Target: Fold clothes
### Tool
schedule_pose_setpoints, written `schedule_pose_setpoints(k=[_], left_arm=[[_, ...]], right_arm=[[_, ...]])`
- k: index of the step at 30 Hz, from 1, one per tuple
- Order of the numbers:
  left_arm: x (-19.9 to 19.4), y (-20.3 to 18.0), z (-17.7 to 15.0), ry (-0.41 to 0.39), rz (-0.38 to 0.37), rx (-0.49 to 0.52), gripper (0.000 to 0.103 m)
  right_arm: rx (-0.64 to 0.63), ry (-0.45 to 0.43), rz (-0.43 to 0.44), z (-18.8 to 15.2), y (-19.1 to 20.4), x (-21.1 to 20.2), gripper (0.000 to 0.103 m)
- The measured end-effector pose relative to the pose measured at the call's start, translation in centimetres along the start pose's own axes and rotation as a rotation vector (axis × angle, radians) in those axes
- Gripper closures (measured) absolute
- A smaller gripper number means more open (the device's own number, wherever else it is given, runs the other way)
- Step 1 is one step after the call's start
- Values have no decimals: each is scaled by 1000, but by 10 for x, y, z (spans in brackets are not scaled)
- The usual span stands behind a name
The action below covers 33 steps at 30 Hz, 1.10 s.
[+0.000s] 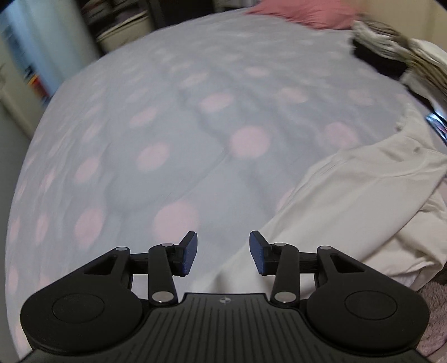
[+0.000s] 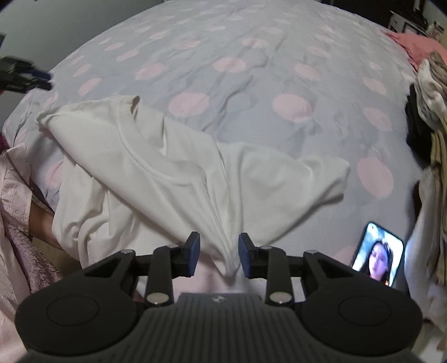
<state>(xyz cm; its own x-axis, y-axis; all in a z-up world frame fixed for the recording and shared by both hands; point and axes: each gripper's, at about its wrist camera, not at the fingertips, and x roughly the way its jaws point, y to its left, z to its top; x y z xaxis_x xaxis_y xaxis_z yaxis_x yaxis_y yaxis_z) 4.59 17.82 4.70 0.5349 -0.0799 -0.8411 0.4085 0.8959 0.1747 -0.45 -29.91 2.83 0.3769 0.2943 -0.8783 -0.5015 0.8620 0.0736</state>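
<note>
One shirt: a white T-shirt [image 2: 156, 164] lies bunched on the near part of the bed, not flat and not folded.
Shirt neck: the round neck band [image 2: 139, 150] faces up and curves from the far left toward the middle.
Shirt sleeve: one short sleeve [image 2: 301, 178] sticks out to the right.
Shirt folds: deep wrinkles run down to a pinched bit of cloth at the near edge.
Right gripper [image 2: 218, 255]: its blue pads are apart, and the pinched cloth hangs between them. It touches the right pad, but I cannot tell if it touches the left one.
Left gripper [image 1: 223, 252]: it is wide open with nothing in it, over the sheet just left of the shirt.
Bed sheet [image 2: 251, 83]: pale blue with big pink dots, and wrinkled.
Phone [image 2: 377, 254]: it lies near the right side, beside the sleeve, with its screen lit.
Clothes pile [image 2: 430, 111]: dark and striped clothes are heaped at the far right edge.
Pink cloth [image 1: 301, 14]: it sits at the far end of the bed.
</note>
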Motion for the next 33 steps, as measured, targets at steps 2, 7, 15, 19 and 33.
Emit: schedule_pose_setpoints(k=[2,7,15,19,33], left_arm=[[11,-15,10,-26,-32,63,64],[38,-47,28,-48,-106,170,63],[75,-76,44,-63,-238,305,60],[87,-83,45,-52,-276,358,60],[101,-85,40,14,-300,314,99]], right_arm=[[-14,-4,15,3,1,5,70],[-29,6,39,11,1,17,70],[-51,21,75,19,-3,27,70],[-47,37,96,16,-7,32,69],[-25,3,128,3,-8,25,93]])
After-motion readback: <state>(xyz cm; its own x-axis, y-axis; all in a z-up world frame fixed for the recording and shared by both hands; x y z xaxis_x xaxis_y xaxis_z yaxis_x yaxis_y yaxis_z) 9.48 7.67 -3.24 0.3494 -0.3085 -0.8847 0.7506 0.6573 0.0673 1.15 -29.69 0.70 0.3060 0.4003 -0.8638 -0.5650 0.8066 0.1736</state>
